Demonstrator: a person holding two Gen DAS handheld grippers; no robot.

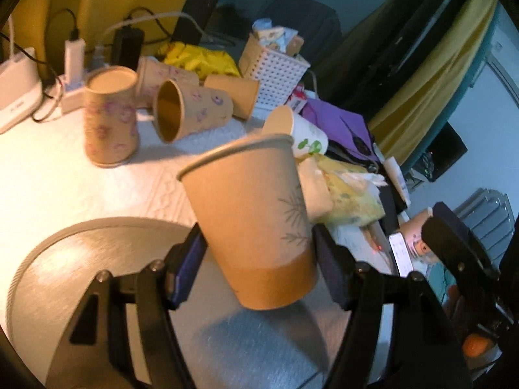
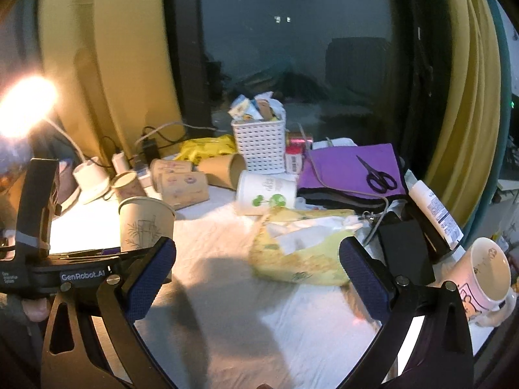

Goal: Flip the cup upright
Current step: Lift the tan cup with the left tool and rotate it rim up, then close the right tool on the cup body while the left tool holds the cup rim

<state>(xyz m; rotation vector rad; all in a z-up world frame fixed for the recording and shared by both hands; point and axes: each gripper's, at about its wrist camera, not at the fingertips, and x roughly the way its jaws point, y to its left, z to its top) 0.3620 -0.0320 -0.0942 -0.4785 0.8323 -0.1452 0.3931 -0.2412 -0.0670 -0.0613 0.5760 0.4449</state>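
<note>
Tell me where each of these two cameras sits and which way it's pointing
Left wrist: sits on the left claw, looking along its fingers at the brown paper cup gripped mouth-up over a round grey mat; the right claw's black frame shows at the right edge.
Right wrist: sits on the right claw, open and empty, facing the tissue pack and the window; the left claw's frame shows at left.
Shared: the held cup, white basket, white cup lying on its side.
</note>
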